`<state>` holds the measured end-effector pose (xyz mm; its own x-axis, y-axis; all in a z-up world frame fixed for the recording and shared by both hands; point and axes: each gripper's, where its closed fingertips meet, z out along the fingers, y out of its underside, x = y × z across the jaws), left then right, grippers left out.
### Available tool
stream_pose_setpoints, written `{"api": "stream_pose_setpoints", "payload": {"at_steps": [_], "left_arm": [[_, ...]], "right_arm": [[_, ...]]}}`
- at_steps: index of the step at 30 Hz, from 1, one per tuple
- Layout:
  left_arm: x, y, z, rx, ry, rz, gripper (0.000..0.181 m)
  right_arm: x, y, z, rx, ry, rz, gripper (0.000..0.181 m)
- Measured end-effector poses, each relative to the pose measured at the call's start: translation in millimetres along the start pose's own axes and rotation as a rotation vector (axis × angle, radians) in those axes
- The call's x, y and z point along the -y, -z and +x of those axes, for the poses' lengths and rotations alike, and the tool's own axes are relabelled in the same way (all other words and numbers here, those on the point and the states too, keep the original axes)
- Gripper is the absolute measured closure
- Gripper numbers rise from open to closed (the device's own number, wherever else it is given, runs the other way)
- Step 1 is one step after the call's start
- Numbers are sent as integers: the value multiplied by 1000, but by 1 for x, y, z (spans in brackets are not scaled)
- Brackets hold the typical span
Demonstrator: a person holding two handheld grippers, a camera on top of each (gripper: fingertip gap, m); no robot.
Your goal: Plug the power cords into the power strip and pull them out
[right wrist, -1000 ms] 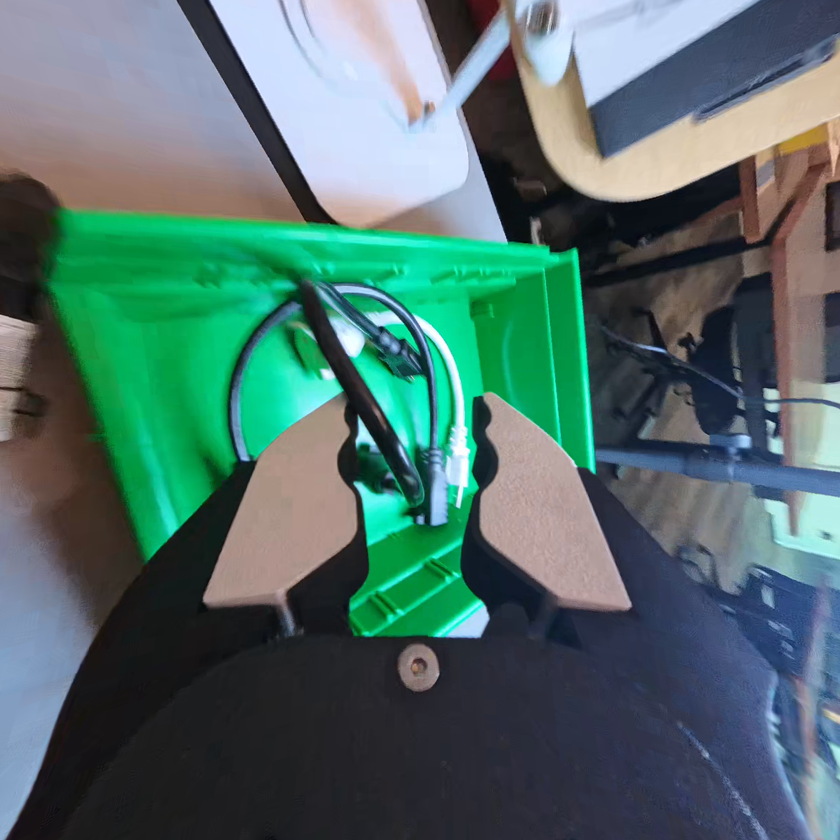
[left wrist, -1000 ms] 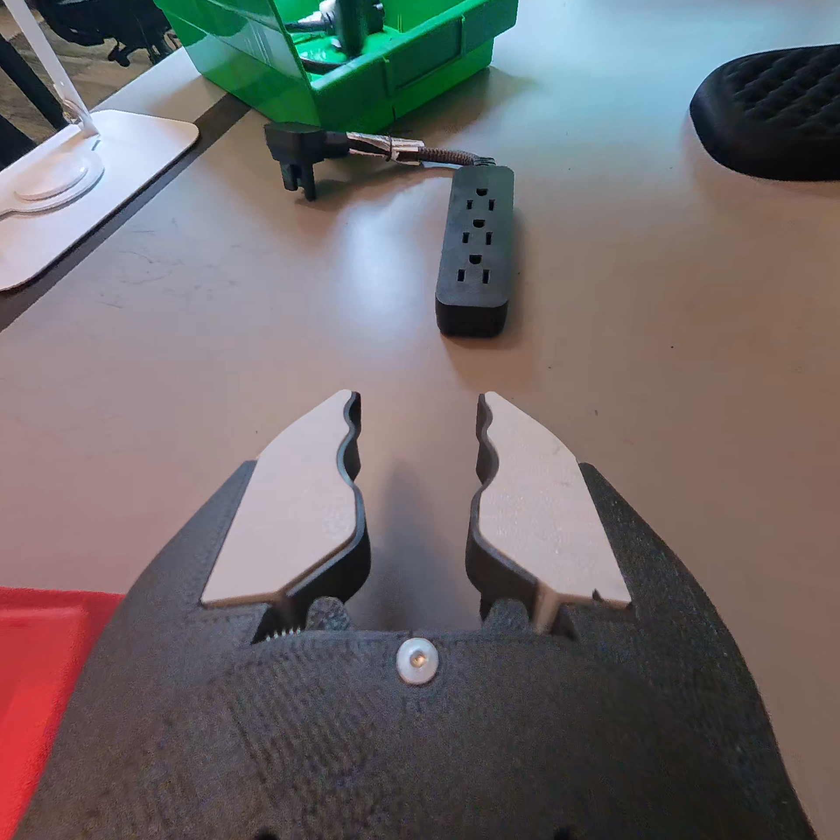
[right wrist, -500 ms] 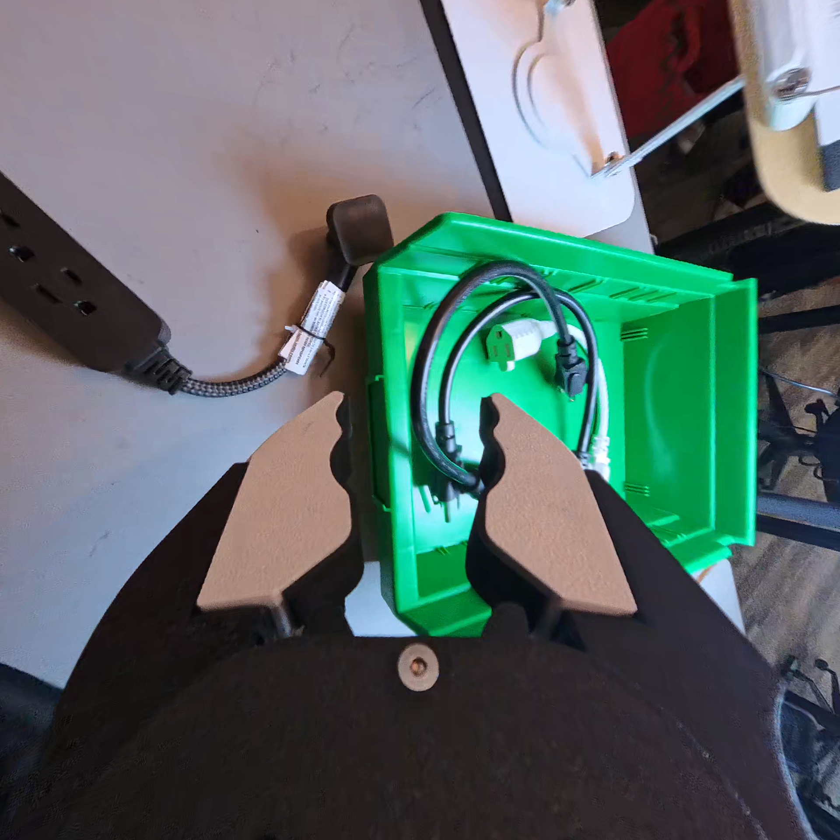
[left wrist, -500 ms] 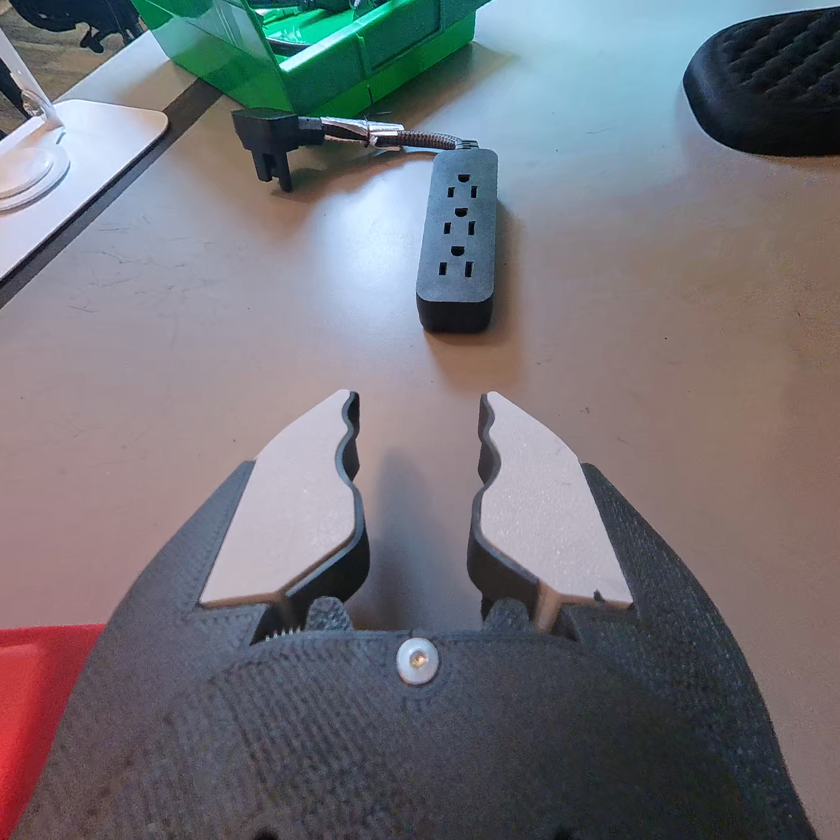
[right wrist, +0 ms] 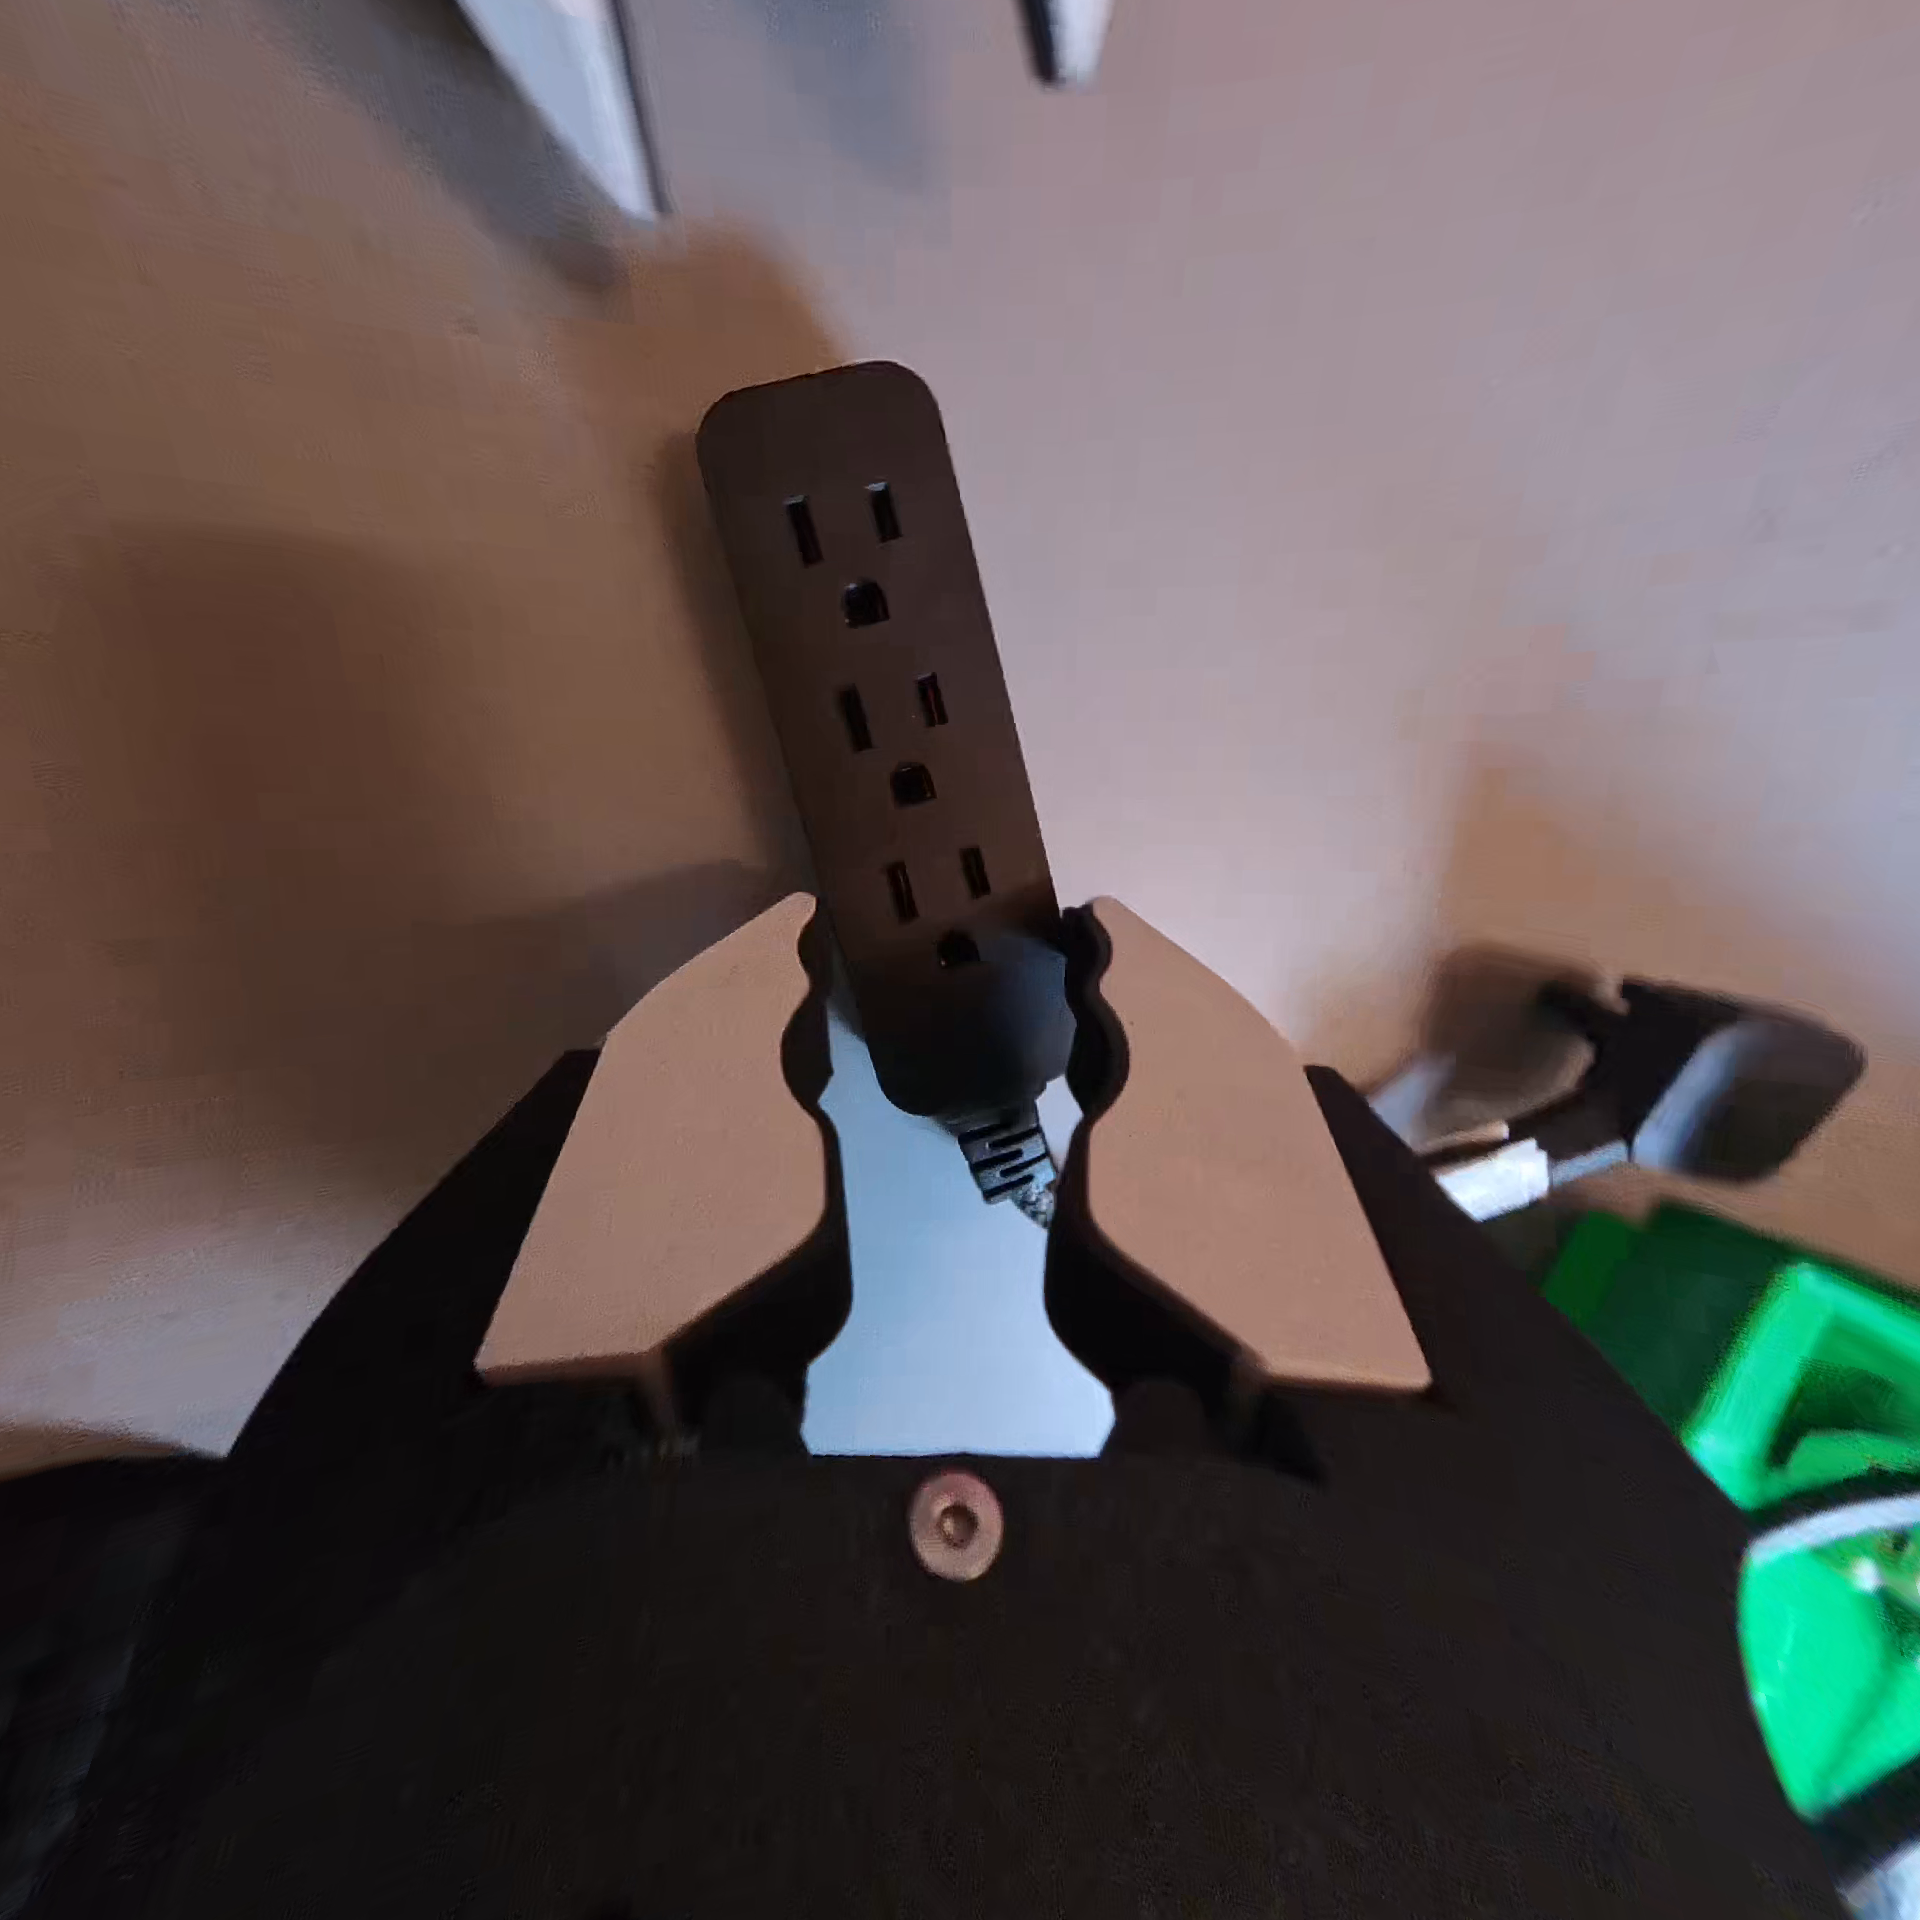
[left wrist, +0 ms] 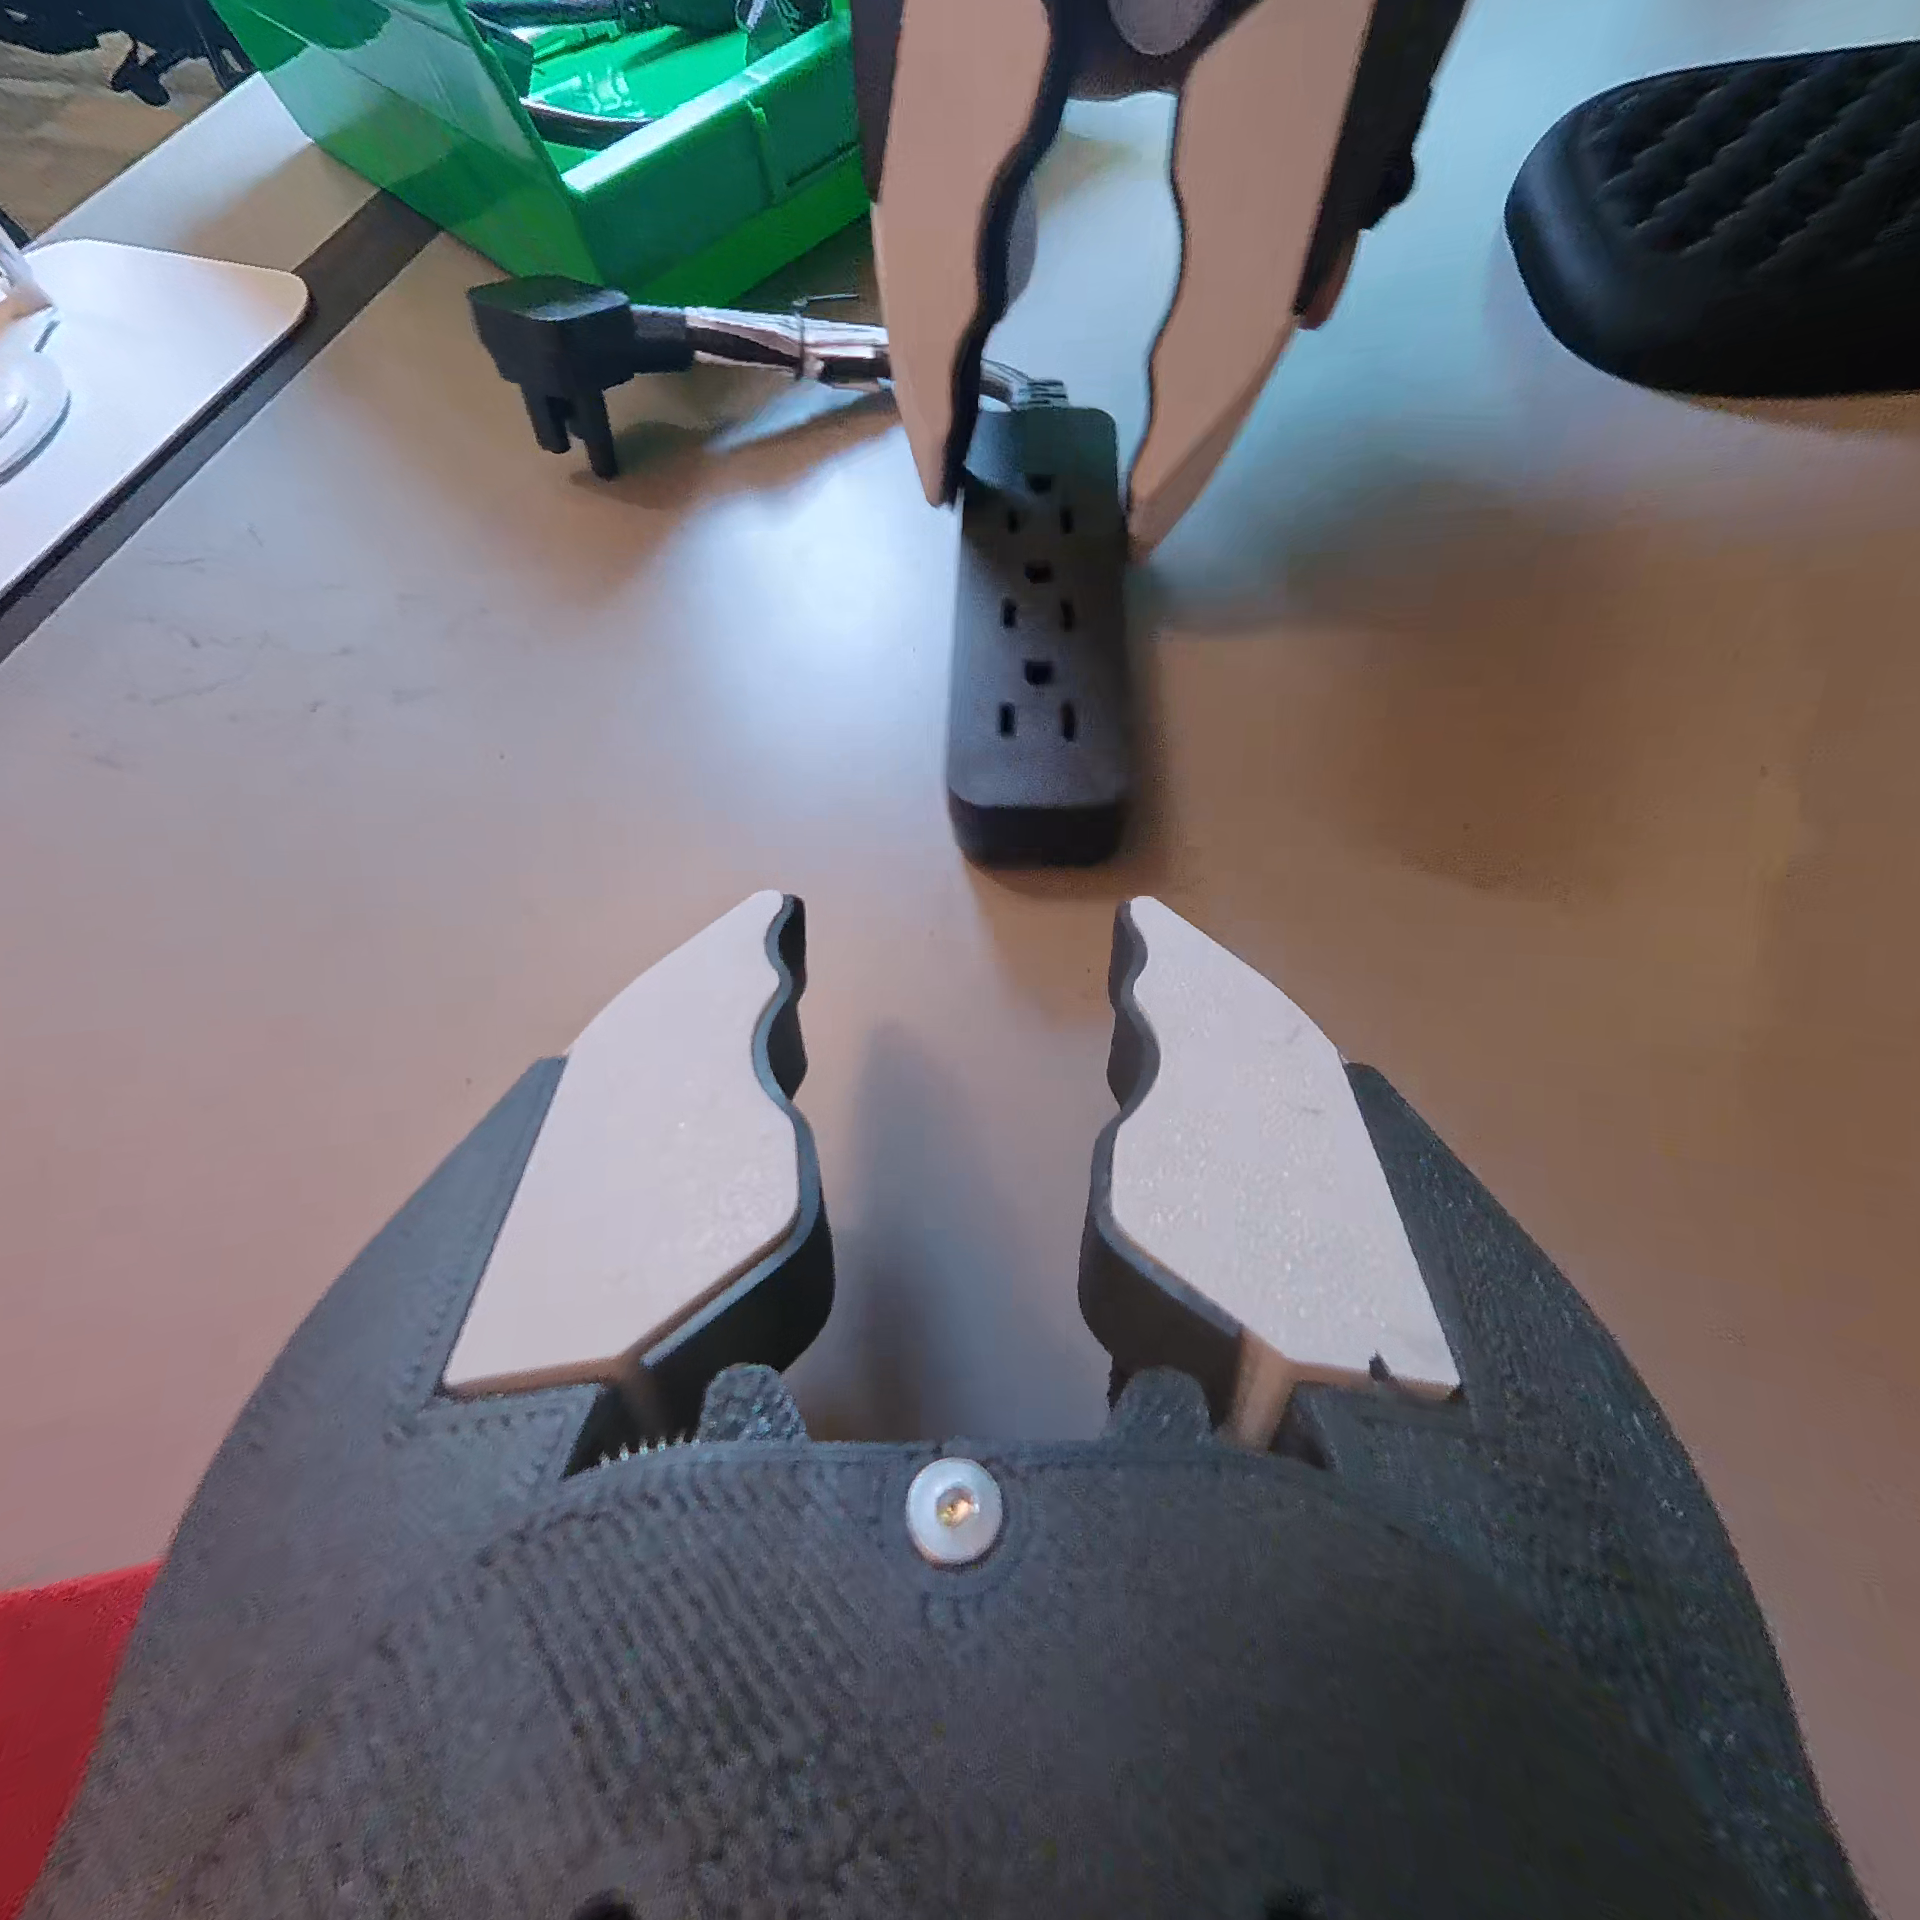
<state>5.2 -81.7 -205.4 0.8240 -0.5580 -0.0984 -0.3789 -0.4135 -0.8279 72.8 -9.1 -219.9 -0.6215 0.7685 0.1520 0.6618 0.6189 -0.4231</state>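
A black three-outlet power strip [left wrist: 1039, 644] lies flat on the tan table with all outlets empty. It also shows in the right wrist view [right wrist: 894, 707]. My right gripper [right wrist: 945, 914] is open and comes down from above, its fingers straddling the cord end of the strip; it shows in the left wrist view [left wrist: 1039, 509] too. My left gripper [left wrist: 954, 906] is open and empty, low over the table just short of the strip's near end. The strip's own plug [left wrist: 566, 348] lies to the left on its braided cord [left wrist: 769, 338]. Dark cords [left wrist: 582, 109] lie in the green bin [left wrist: 644, 197].
The green bin stands at the back left and also shows at the right edge of the right wrist view [right wrist: 1808, 1382]. A black mesh pad [left wrist: 1745, 208] lies at the back right. A white lamp base [left wrist: 125, 343] sits at the far left. A red object [left wrist: 52, 1714] is at the near left corner.
My right gripper has left the green bin empty and swung over to the cord end of the power strip. My left gripper stays open, roughly in place in front of the strip.
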Motion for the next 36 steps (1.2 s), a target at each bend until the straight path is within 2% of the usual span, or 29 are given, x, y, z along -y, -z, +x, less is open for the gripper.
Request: {"api": "stream_pose_setpoints", "payload": {"at_steps": [4, 6, 9, 11, 13, 18, 22, 25, 27, 30, 33, 36], "left_arm": [[-2, 10, 19, -106, 18, -7, 121], [1, 14, 30, -173, 30, -5, 119], [15, 24, 25, -140, -1, 62, 122], [23, 33, 17, -111, 13, 113, 126], [29, 42, 3, -52, 26, 161, 128], [36, 81, -20, 90, 102, 295, 126], [13, 109, -29, 214, 134, 335, 126], [-2, 124, -32, 246, 207, 368, 127], [-2, 133, -35, 252, 243, 409, 127], [2, 138, -39, 259, 254, 430, 127], [2, 138, -37, 265, 233, 428, 128], [3, 137, -33, 257, 208, 418, 128]], "right_arm": [[39, -10, -34, 18, 47, 118, 139], [53, -8, -43, -4, 16, 181, 123], [67, -1, -55, 12, -61, 276, 112], [67, -4, -52, -45, -54, 247, 103], [70, -8, -53, -36, -60, 238, 100], [79, -6, -44, -58, -86, 270, 100], [73, -10, -44, -65, -103, 245, 100], [69, -20, -41, -39, -124, 219, 103], [68, -26, -42, 0, -128, 201, 109], [63, -35, -42, 4, -92, 156, 132], [68, -29, -45, -35, -30, 148, 136], [84, 6, -43, -118, -6, 226, 136]]}}
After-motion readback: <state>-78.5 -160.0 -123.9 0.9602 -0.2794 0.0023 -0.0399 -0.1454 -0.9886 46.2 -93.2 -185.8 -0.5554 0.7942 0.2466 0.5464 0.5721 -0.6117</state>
